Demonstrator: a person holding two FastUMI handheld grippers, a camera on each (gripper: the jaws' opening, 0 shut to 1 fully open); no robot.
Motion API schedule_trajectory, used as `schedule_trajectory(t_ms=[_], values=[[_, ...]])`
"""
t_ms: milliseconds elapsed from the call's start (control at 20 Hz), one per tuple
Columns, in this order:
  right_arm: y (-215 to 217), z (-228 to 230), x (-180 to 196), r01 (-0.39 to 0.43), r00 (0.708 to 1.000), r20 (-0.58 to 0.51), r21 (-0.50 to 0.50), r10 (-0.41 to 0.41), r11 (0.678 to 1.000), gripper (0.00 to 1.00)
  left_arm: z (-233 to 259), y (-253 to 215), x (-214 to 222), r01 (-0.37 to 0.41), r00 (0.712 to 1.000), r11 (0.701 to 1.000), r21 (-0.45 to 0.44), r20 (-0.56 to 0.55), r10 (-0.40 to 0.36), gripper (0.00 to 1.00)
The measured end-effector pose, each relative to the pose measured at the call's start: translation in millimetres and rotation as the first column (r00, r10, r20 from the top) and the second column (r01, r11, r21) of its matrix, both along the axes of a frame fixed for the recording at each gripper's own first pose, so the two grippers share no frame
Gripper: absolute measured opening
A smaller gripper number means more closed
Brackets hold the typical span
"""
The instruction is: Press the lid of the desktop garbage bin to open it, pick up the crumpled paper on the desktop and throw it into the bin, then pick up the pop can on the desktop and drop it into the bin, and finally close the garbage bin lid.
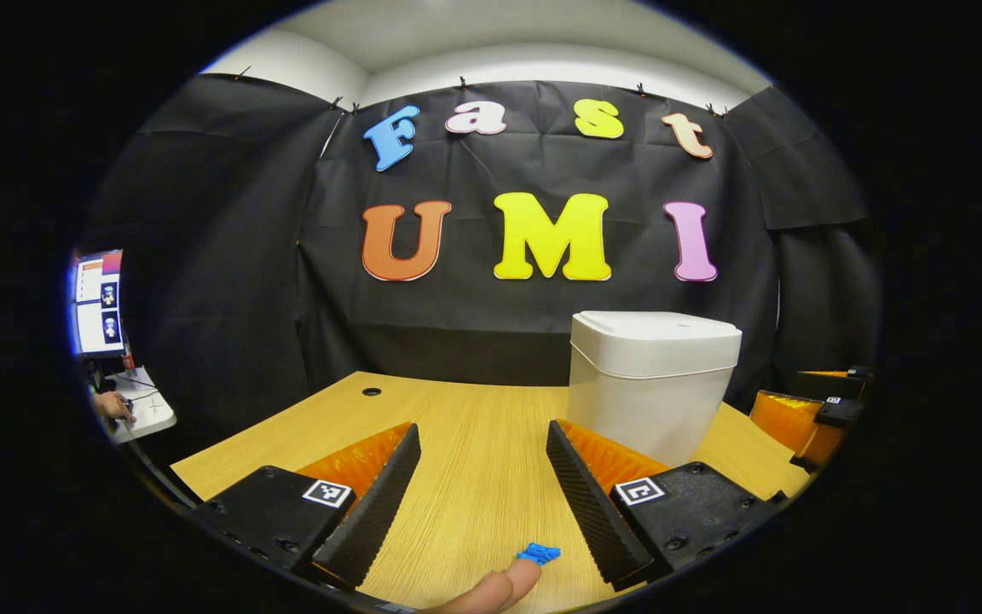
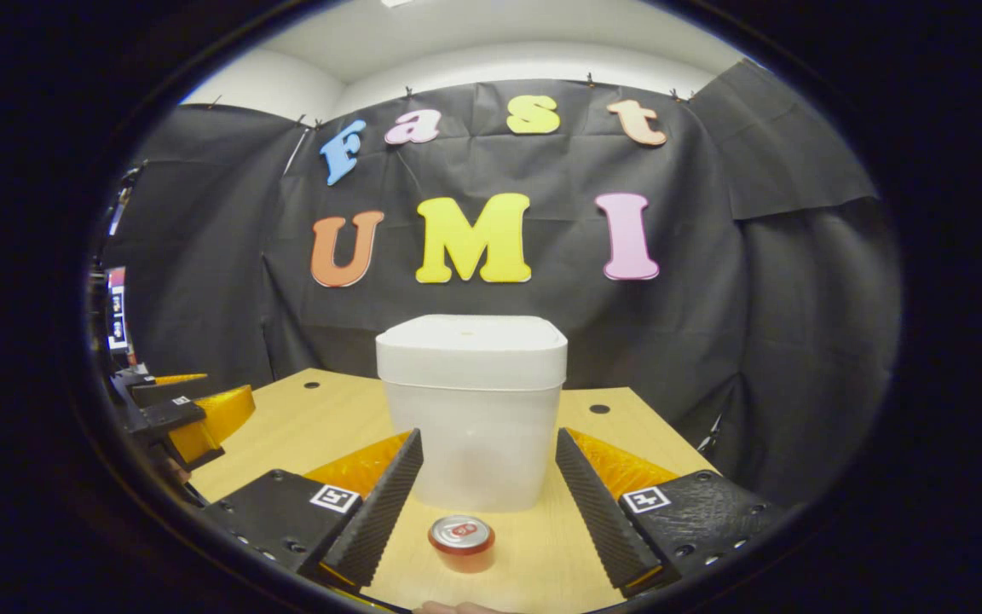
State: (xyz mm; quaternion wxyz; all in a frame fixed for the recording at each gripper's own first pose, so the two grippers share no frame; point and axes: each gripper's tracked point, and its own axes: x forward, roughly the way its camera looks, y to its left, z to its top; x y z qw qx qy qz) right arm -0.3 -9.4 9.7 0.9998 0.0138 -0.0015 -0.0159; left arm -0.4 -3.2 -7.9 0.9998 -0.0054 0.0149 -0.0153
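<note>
The white desktop bin [image 1: 653,384] stands upright on the wooden table [image 1: 457,426] with its lid [image 1: 653,328] down, to the right of my left gripper [image 1: 482,429], which is open and holds nothing. A small blue crumpled paper [image 1: 539,553] lies near the table's front, between the left gripper's fingers, with a person's fingertip [image 1: 491,591] beside it. In the right gripper view the bin [image 2: 472,426] is straight ahead, lid [image 2: 472,341] closed. A red pop can [image 2: 461,541] stands upright in front of it, between the fingers of my open right gripper [image 2: 488,439].
The other gripper shows at the table's right side [image 1: 806,418] and left side [image 2: 184,414]. Cable holes [image 1: 371,391] [image 2: 599,408] mark the back of the table. A monitor [image 1: 99,303] and a side desk with a person's hand [image 1: 114,405] are at the far left.
</note>
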Motion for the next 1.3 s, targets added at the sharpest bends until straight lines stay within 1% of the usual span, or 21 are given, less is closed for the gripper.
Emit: schedule_trajectory(t_ms=[100,200,350,400,450,550,750,900,1000,1100,1150,1250,1300], values=[[-8,2,2,0.022,1.0,0.005,-0.007,-0.022,1.0,0.96,0,-4,0,0.01,1.0,1.0,0.004,0.003,-0.01,0.96],[-6,3,3,0.017,1.0,0.005,0.011,-0.018,1.0,0.97,0,-8,-1,0.026,1.0,1.0,0.003,0.005,-0.026,0.96],[-7,7,3,0.019,1.0,0.009,0.01,-0.019,1.0,0.96,0,-9,-2,0.041,0.999,0.999,-0.01,0.0,-0.041,0.96],[-9,11,3,0.023,1.0,0.016,0.013,-0.023,1.0,0.96,1,-8,-2,0.043,0.999,0.999,-0.007,0.002,-0.043,0.96],[-10,13,4,0.026,0.999,0.021,0.015,-0.026,1.0,0.95,0,-6,-2,0.041,0.999,0.999,-0.003,0.004,-0.041,0.96],[-12,19,9,0.032,0.999,0.031,0.022,-0.033,0.999,0.96,-1,-7,-1,0.045,0.999,0.999,0.002,0.001,-0.045,0.96],[4,33,23,-0.029,0.999,0.037,0.028,0.028,0.999,0.95,-10,-12,0,0.048,0.999,0.999,0.022,-0.023,-0.047,0.96],[6,53,36,-0.014,0.998,0.065,0.007,0.014,1.0,0.93,-10,-16,1,0.057,0.998,0.998,0.021,-0.022,-0.056,0.96],[15,69,42,-0.026,0.995,0.094,0.003,0.026,1.0,0.94,-10,-20,1,0.072,0.997,0.997,0.014,-0.026,-0.072,0.96],[24,87,54,-0.026,0.992,0.124,-0.008,0.027,1.0,0.93,-11,-17,2,0.067,0.997,0.998,0.007,-0.032,-0.067,0.96],[28,92,60,-0.021,0.991,0.129,-0.025,0.024,0.999,0.82,-12,-14,2,0.064,0.997,0.998,0.0,-0.036,-0.064,0.96],[39,100,73,-0.013,0.992,0.127,-0.055,0.02,0.998,0.77,-10,-11,2,0.063,0.997,0.998,-0.017,-0.034,-0.063,0.96],[46,101,79,-0.027,0.993,0.116,-0.053,0.033,0.998,0.72,-9,-7,2,0.053,0.998,0.998,-0.015,-0.03,-0.053,0.96]])
